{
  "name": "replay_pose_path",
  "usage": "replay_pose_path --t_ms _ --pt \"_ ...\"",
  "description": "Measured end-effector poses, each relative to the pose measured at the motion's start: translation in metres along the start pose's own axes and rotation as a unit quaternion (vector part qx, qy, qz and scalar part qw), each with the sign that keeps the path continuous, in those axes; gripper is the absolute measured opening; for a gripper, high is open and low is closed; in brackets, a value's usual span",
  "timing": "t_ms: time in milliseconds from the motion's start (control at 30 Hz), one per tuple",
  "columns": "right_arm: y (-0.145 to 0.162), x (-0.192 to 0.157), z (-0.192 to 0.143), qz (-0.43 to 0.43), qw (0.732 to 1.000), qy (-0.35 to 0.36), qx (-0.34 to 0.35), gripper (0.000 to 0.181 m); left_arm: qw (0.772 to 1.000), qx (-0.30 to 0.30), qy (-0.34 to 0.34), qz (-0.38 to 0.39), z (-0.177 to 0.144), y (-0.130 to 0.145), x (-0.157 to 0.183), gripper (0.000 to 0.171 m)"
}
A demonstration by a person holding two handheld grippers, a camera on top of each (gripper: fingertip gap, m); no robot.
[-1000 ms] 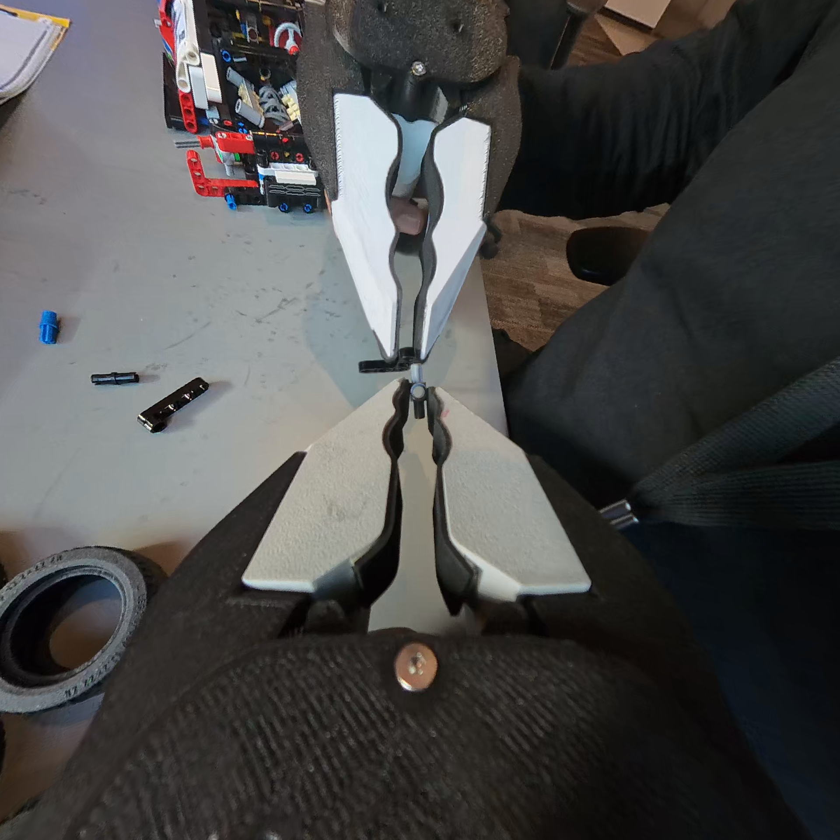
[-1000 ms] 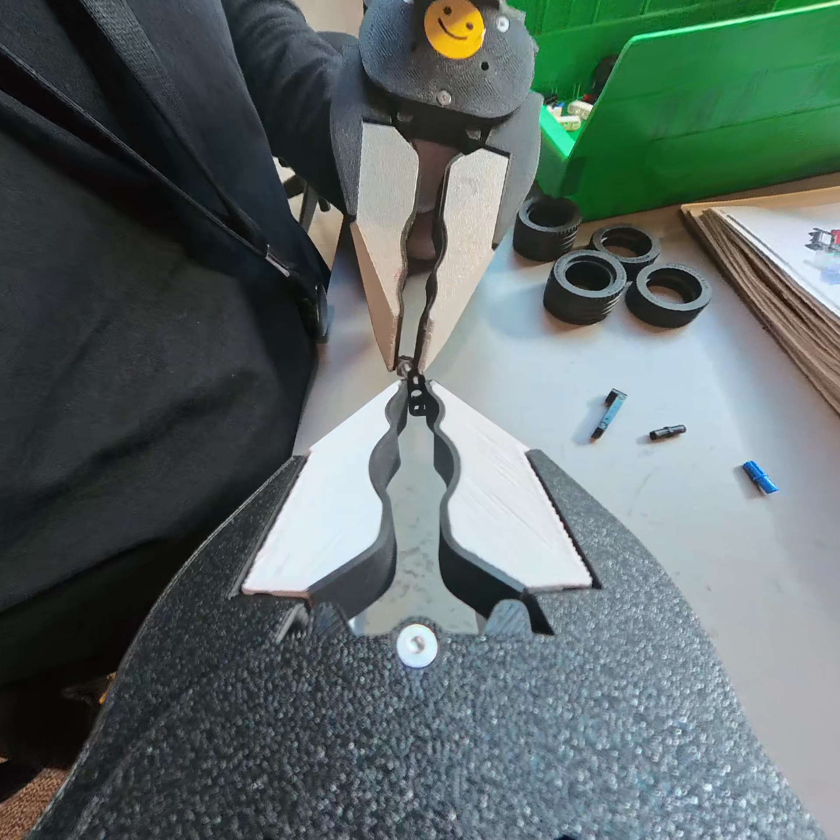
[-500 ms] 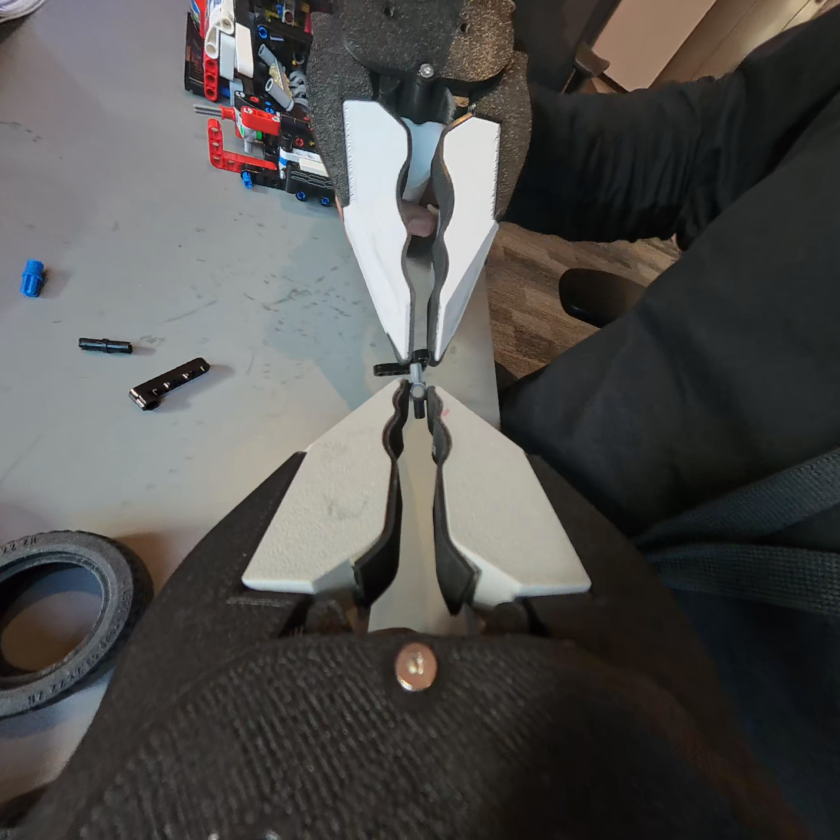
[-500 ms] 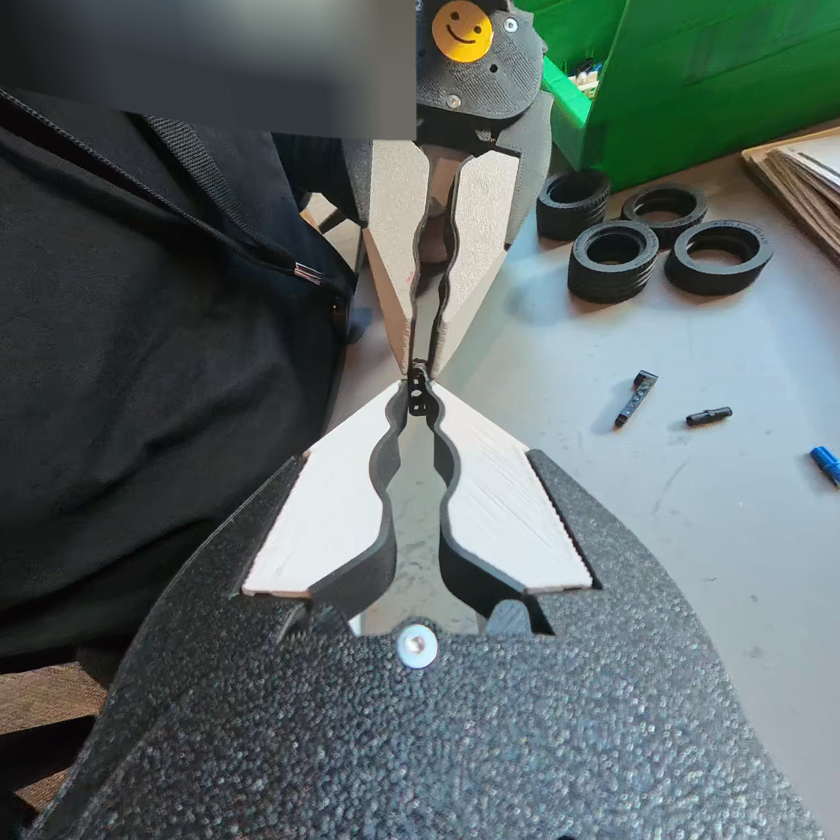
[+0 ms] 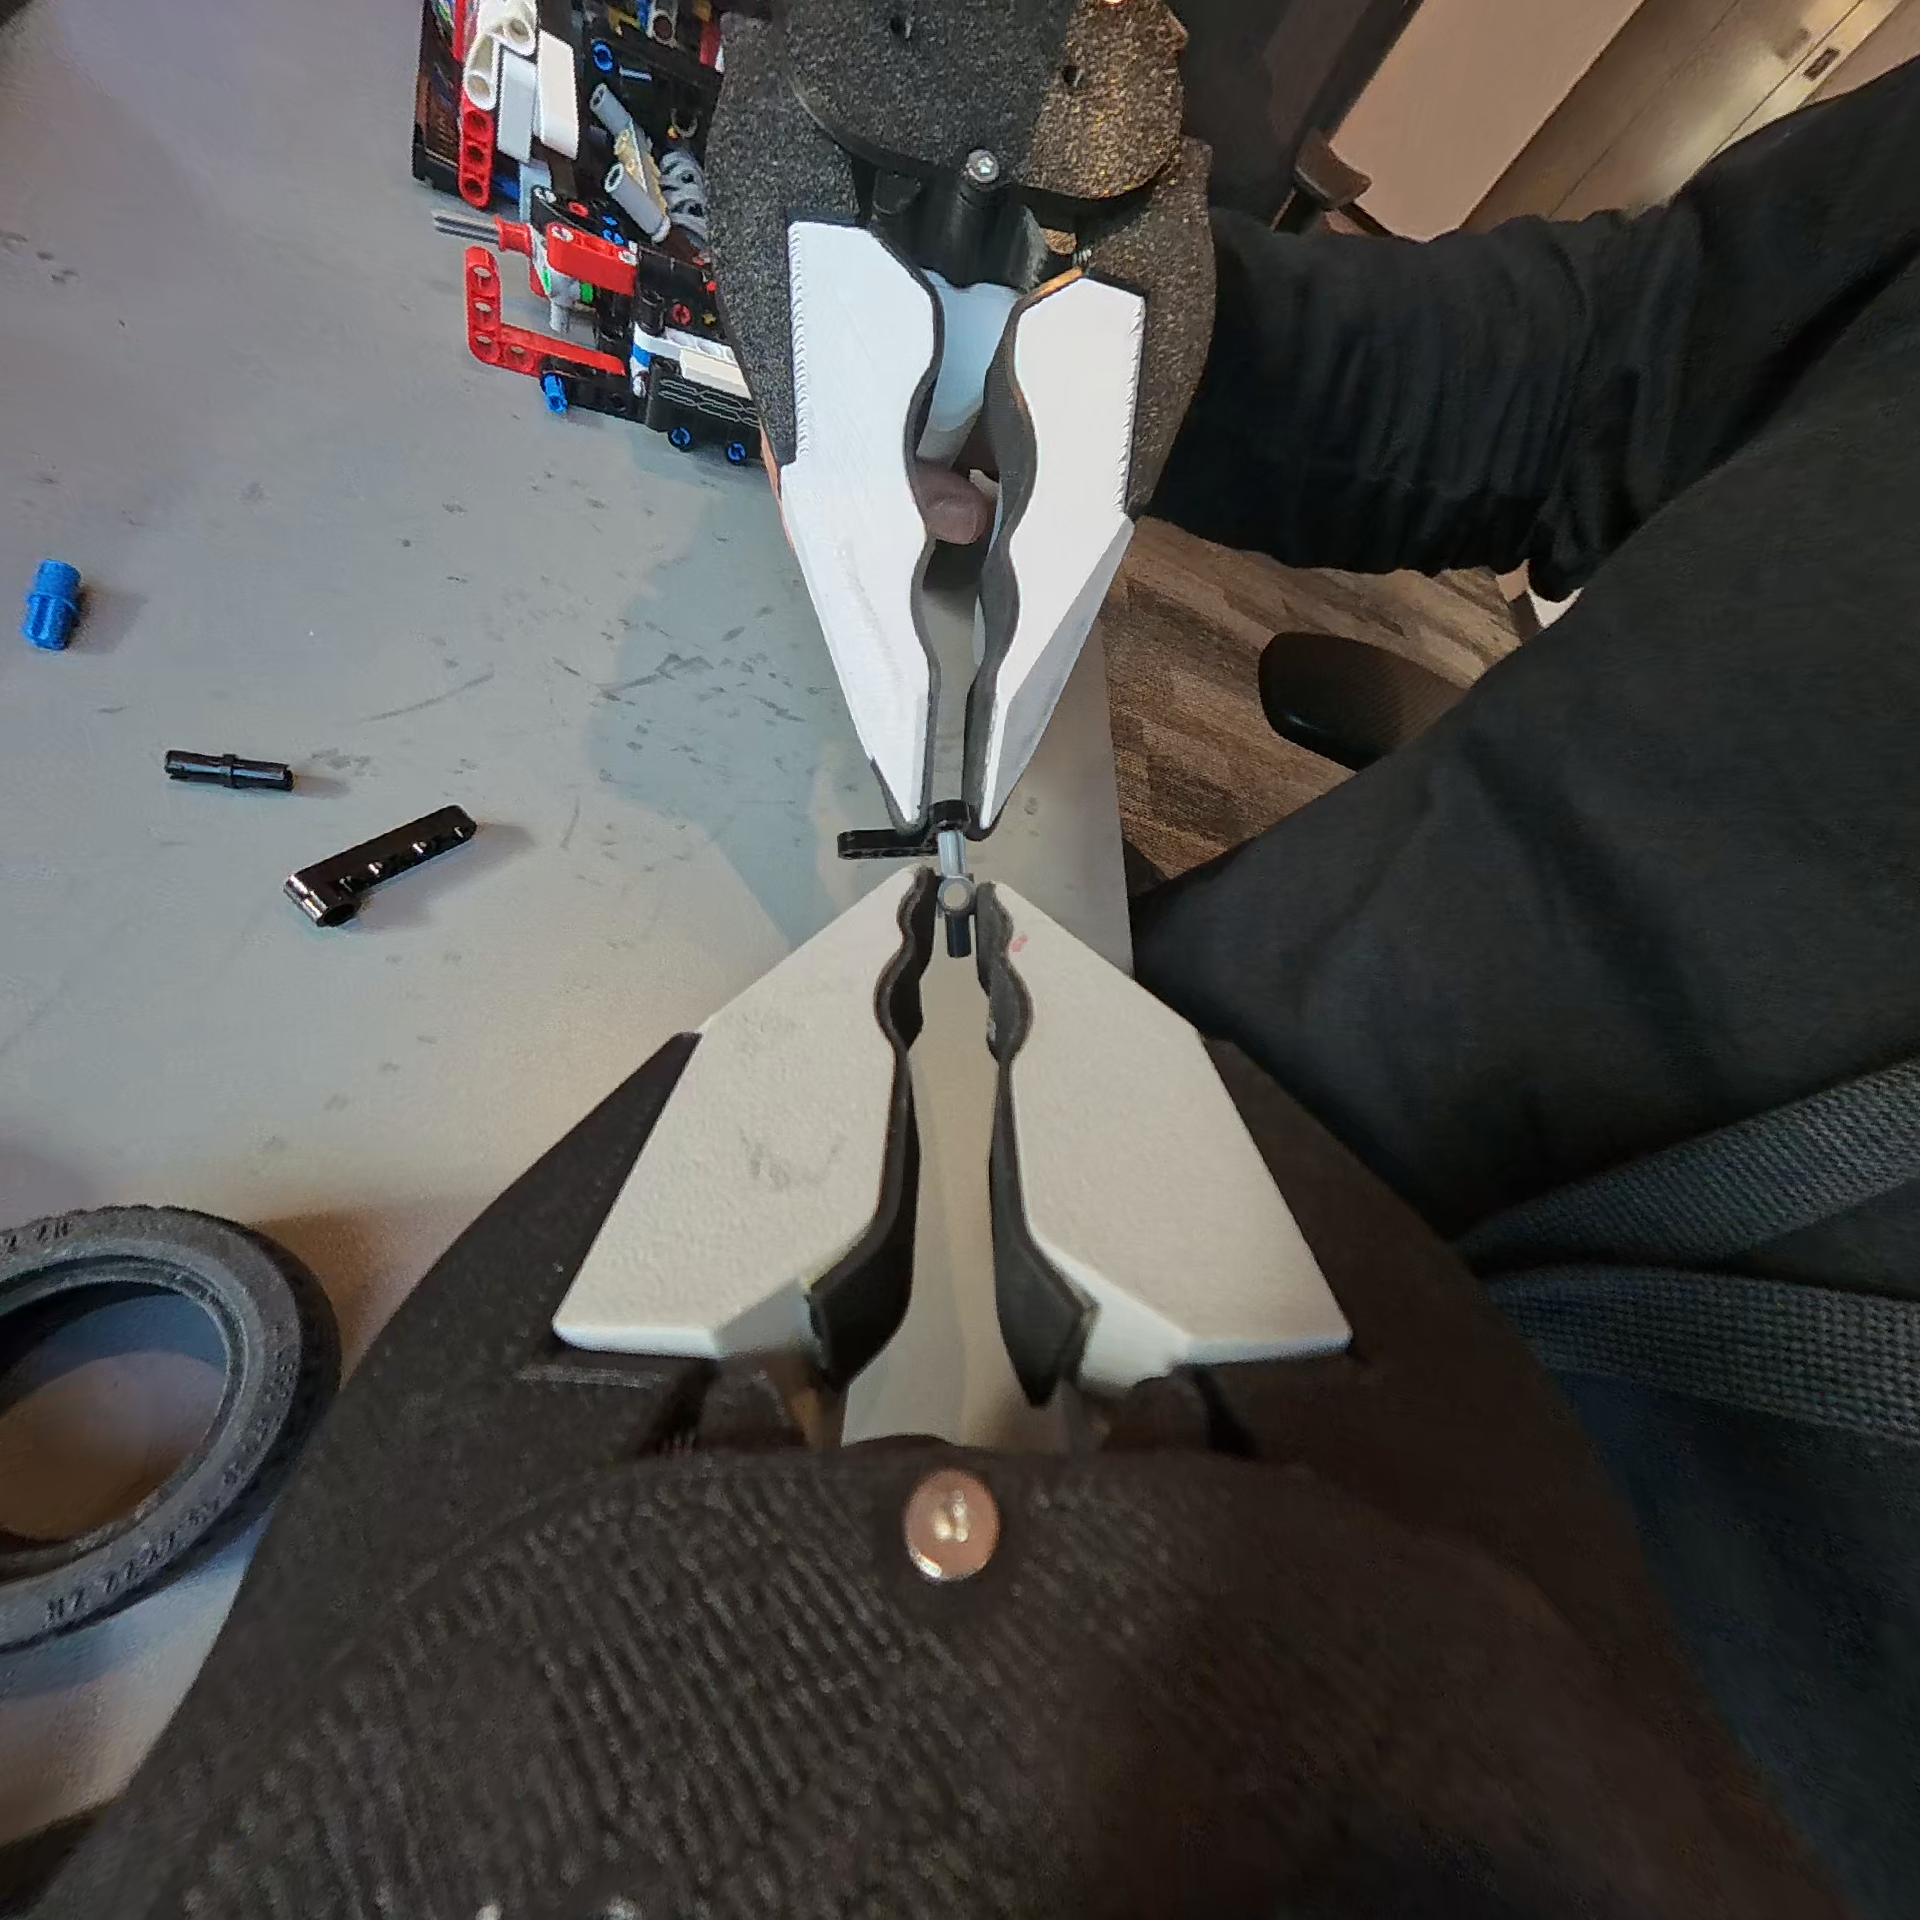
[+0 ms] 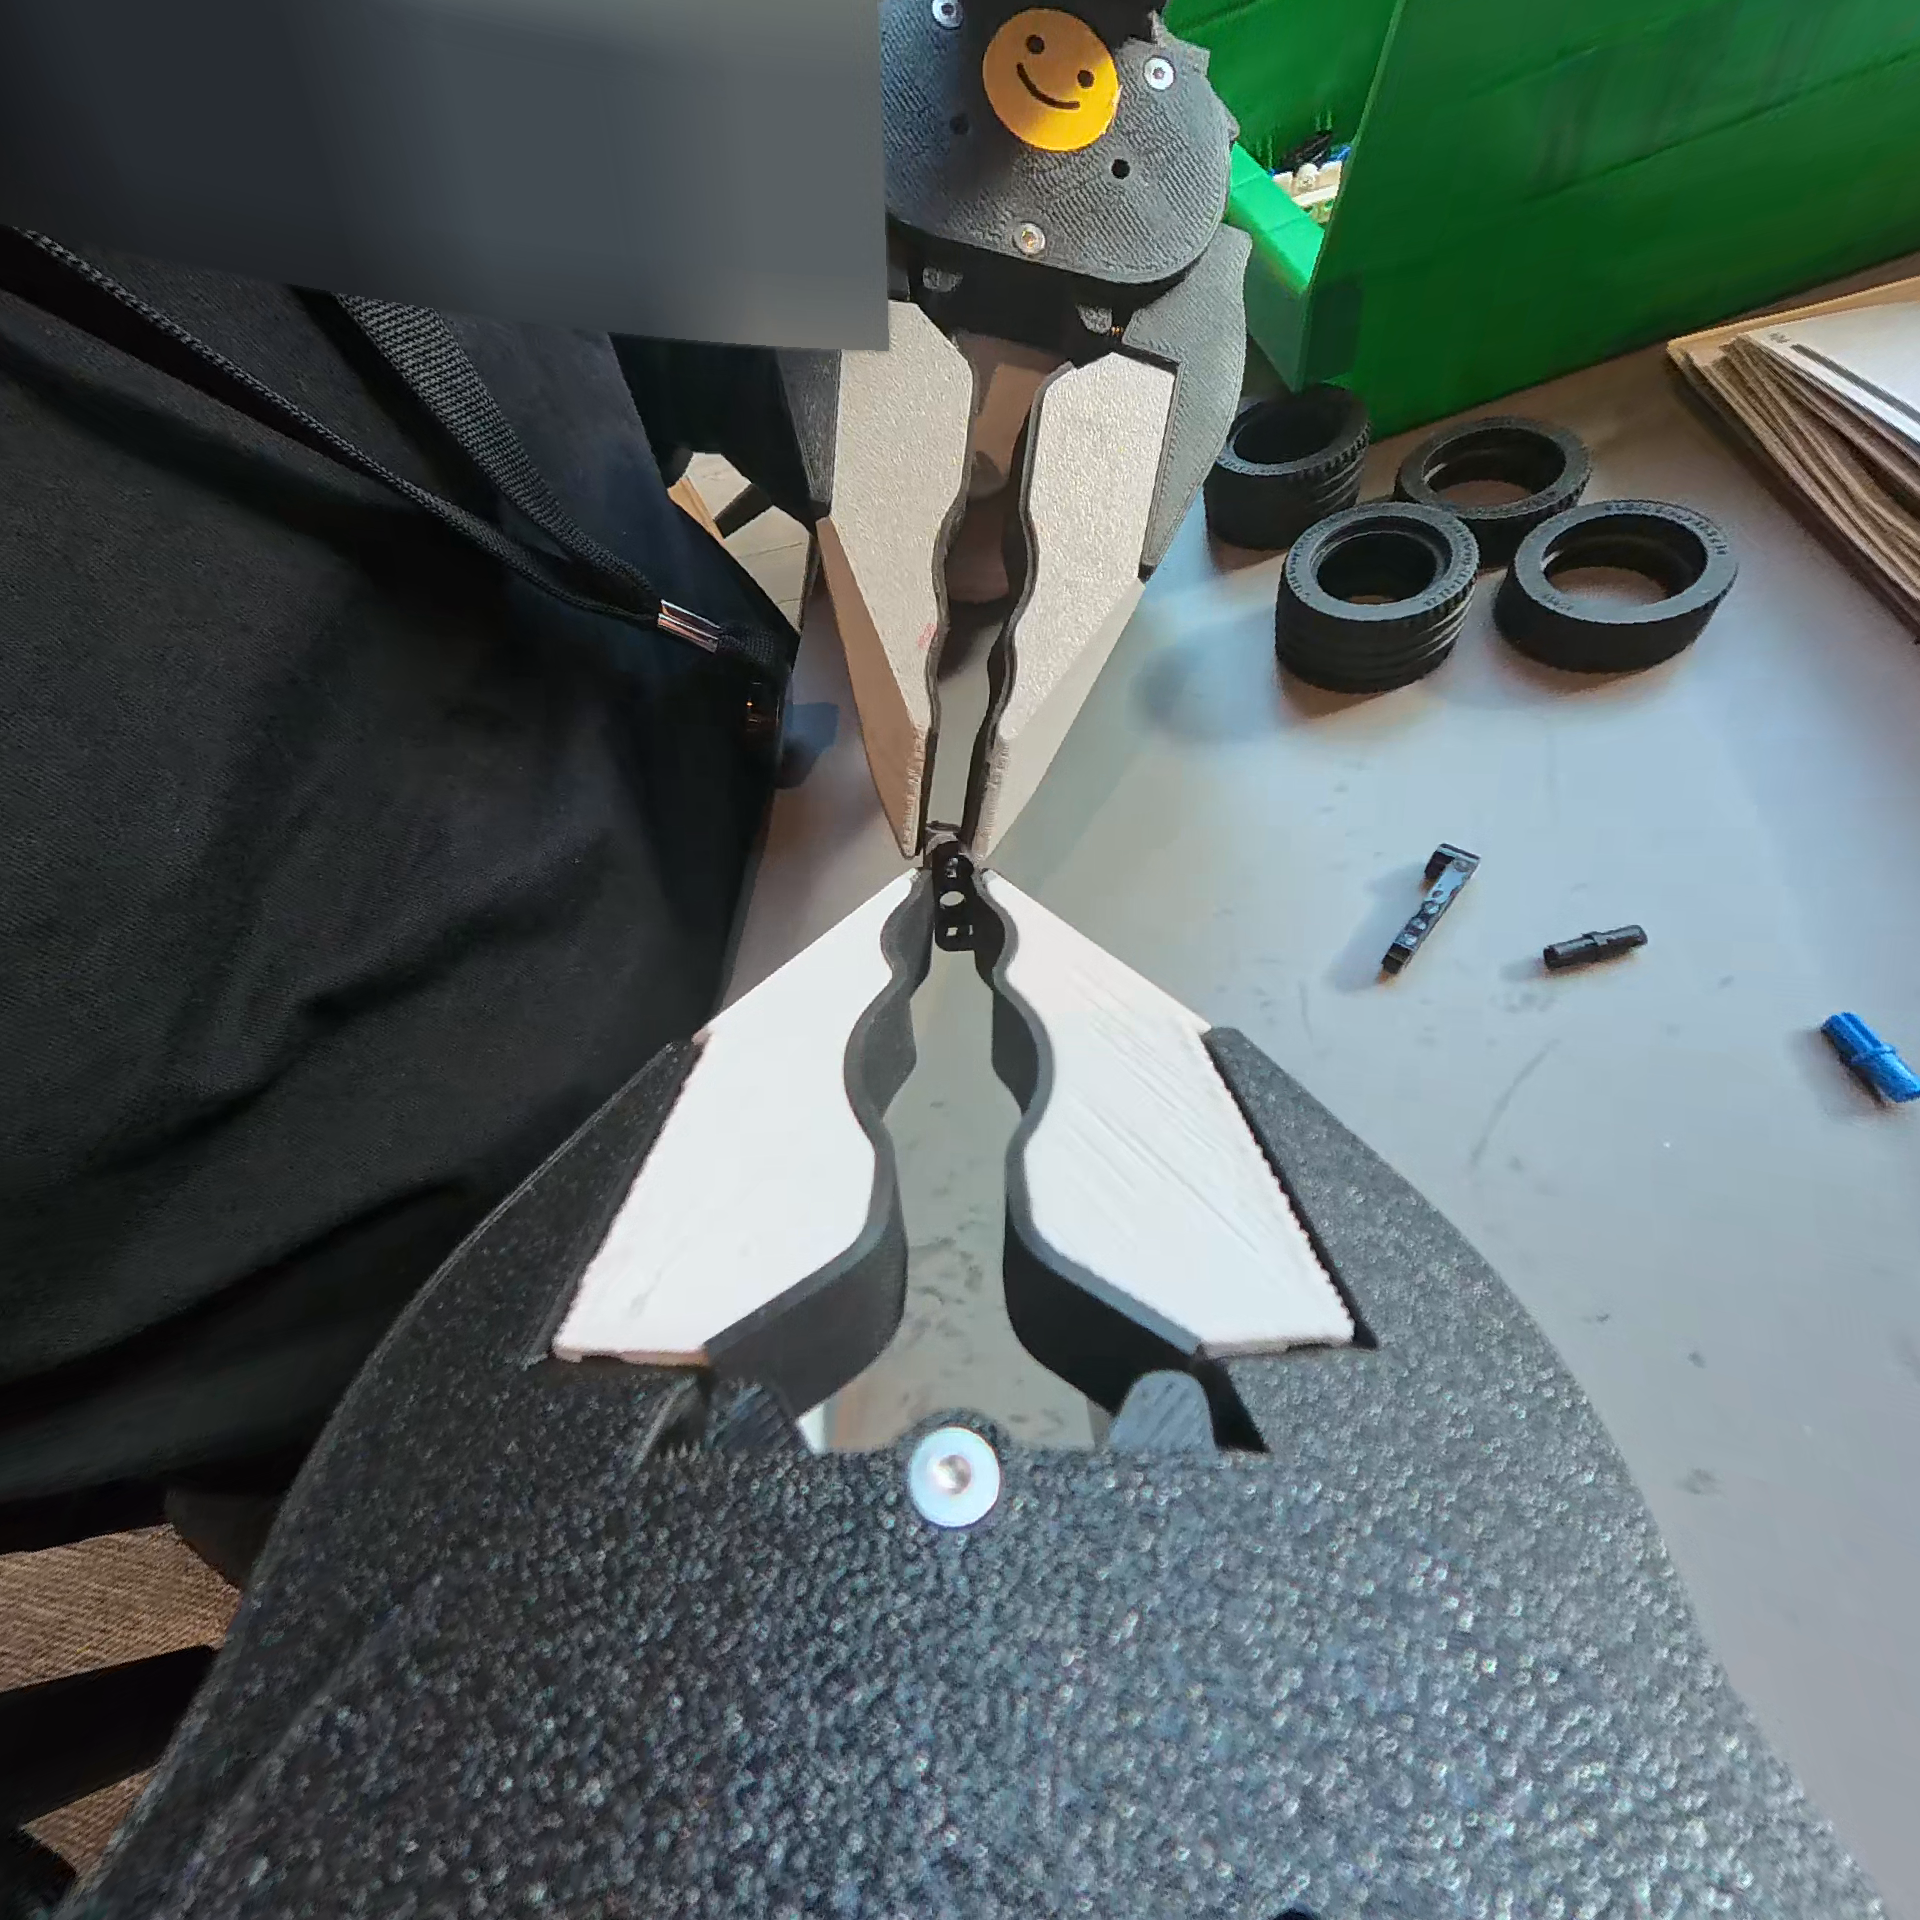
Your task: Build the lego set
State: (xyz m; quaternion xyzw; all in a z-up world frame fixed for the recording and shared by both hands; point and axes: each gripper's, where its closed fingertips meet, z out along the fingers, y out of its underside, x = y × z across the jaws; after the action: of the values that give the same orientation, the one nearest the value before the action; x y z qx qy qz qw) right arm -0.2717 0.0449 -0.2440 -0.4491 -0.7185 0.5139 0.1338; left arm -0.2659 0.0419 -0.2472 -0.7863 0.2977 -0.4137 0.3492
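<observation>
In the left wrist view my left gripper (image 5: 951,904) is shut on a small grey and black pin (image 5: 953,868) that points forward. My right gripper (image 5: 940,821) faces it tip to tip and is shut on a thin black beam (image 5: 883,840) that sticks out to the left. The pin's tip touches the beam. In the right wrist view my right gripper (image 6: 951,904) grips the black beam (image 6: 954,914) end-on. The left gripper (image 6: 943,831), with a yellow smiley disc, meets it from above. Both are held above the table's near edge.
The partly built model (image 5: 592,208) stands at the far left. A loose black beam (image 5: 379,864), a black pin (image 5: 229,771), a blue pin (image 5: 50,605) and a tyre (image 5: 125,1403) lie on the grey table (image 5: 312,520). Several tyres (image 6: 1371,592), a green bin (image 6: 1610,187) and a paper stack (image 6: 1829,416) are nearby. Less than 4 cm separates the two grippers' tips.
Both grippers have stayed tip to tip and shut. They have drifted together a little, so the table and loose parts have shifted slightly in both views.
</observation>
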Motion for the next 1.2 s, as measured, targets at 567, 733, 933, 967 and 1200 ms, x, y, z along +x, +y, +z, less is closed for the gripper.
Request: replay_pose_path --t_ms 567,733,933,967,1200 --pt "-0.0001 0.0013 0.0004 -0.001 1.000 0.002 -0.003 0.006 1.000 0.007 0.000 -0.004 -0.0015 -0.0016 -0.0006 0.005" --pt "0.0000 0.0016 0.0005 -0.002 1.000 0.004 -0.005 0.006 1.000 0.006 0.001 -0.007 -0.0013 -0.0014 -0.0009 0.005" --pt "0.0009 0.0027 0.0006 -0.010 1.000 0.010 -0.013 0.006 1.000 0.004 -0.001 -0.009 -0.0008 -0.0009 -0.0016 0.005" --pt "0.0007 0.0030 0.0007 -0.013 1.000 0.013 -0.015 0.006 1.000 0.004 -0.002 -0.009 -0.0011 -0.0010 -0.0019 0.005" --pt "0.0011 0.0027 0.0006 -0.020 1.000 0.014 -0.018 0.006 1.000 0.003 -0.003 -0.006 -0.0007 -0.0006 -0.0016 0.005"
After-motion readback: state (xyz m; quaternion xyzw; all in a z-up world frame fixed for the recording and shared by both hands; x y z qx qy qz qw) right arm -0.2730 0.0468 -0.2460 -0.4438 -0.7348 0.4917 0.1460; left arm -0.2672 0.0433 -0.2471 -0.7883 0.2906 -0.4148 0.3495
